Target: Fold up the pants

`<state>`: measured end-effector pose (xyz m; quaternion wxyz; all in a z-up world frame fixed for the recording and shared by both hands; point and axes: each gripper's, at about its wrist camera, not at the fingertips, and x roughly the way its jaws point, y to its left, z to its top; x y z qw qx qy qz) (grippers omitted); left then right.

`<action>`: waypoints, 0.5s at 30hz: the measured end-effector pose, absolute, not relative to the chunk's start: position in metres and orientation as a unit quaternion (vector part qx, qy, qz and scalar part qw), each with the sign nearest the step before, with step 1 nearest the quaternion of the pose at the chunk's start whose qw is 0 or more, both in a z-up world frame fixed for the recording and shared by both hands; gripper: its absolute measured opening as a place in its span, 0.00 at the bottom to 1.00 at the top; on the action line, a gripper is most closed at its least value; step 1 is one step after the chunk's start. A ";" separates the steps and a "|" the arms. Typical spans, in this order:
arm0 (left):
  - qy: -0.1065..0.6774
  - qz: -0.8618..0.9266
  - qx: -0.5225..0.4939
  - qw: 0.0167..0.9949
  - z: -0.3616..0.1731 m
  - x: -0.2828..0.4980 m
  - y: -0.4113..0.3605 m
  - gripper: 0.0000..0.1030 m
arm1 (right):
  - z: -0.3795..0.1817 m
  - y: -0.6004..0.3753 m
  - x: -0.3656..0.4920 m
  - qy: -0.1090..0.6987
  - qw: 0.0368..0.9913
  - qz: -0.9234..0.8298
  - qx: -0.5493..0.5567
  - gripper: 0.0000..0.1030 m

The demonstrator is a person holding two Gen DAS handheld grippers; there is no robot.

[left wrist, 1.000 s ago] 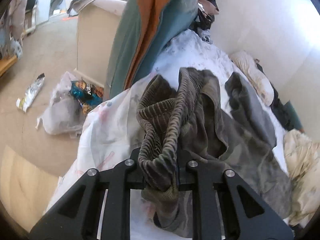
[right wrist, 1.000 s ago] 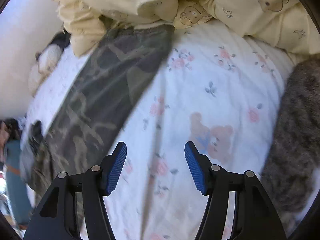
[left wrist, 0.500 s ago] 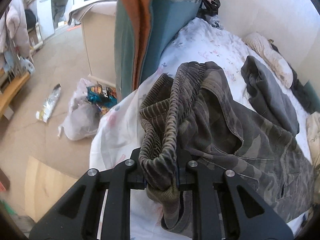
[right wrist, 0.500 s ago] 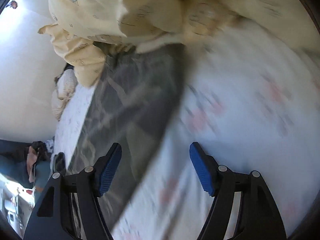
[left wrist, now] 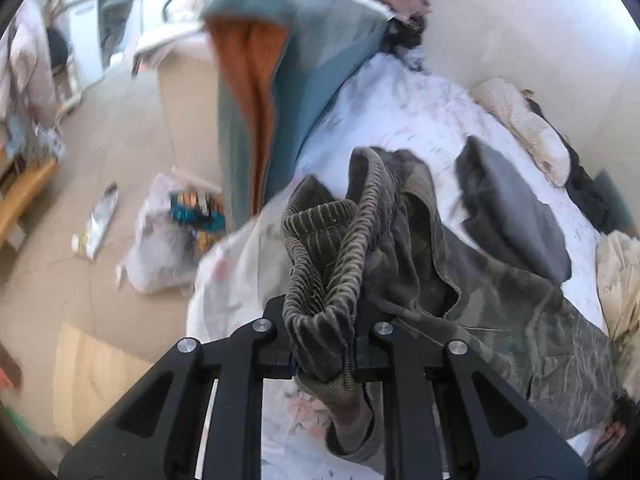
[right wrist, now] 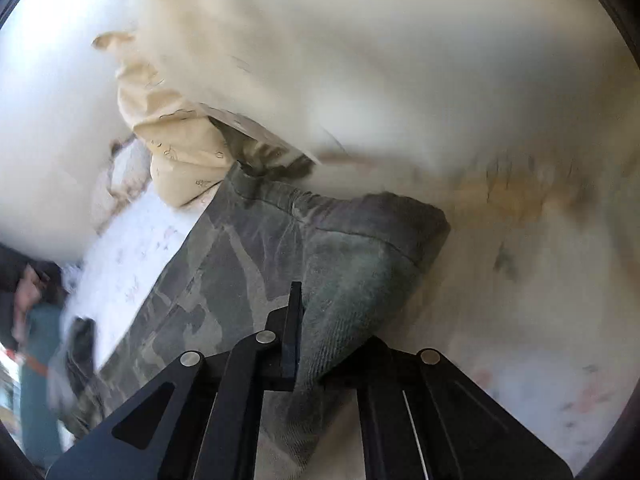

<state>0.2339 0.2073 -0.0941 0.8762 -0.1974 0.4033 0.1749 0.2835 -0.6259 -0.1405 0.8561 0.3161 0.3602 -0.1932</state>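
Camouflage cotton pants (left wrist: 492, 320) stretched lengthwise over floral white bedsheet (left wrist: 400, 108): left gripper (left wrist: 322, 354) clamped on ribbed waistband (left wrist: 320, 280), right gripper (right wrist: 308, 364) clamped on leg hem (right wrist: 360, 264) (opposite ends), so long axis runs gripper to gripper.

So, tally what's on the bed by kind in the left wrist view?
Camo pants: 1
Dark grey garment: 1
Cream fluffy item: 1
Pale yellow bedding: 1
Total: 4
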 end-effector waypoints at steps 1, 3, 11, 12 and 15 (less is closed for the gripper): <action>0.400 0.164 -0.178 0.884 -0.083 0.233 0.202 0.13 | -0.129 -0.625 0.286 0.373 0.857 -0.193 0.297 0.04; 0.394 0.139 -0.150 0.896 -0.064 0.229 0.194 0.13 | -0.111 -0.625 0.285 0.378 0.859 -0.188 0.289 0.03; 0.394 0.113 -0.167 0.897 -0.007 0.183 0.222 0.13 | -0.055 -0.595 0.236 0.394 0.850 -0.206 0.283 0.03; 0.399 0.115 -0.172 0.893 -0.004 0.175 0.233 0.13 | -0.052 -0.592 0.226 0.401 0.847 -0.209 0.279 0.03; 0.426 0.121 -0.176 0.879 -0.003 0.147 0.267 0.12 | -0.046 -0.581 0.179 0.427 0.830 -0.217 0.285 0.03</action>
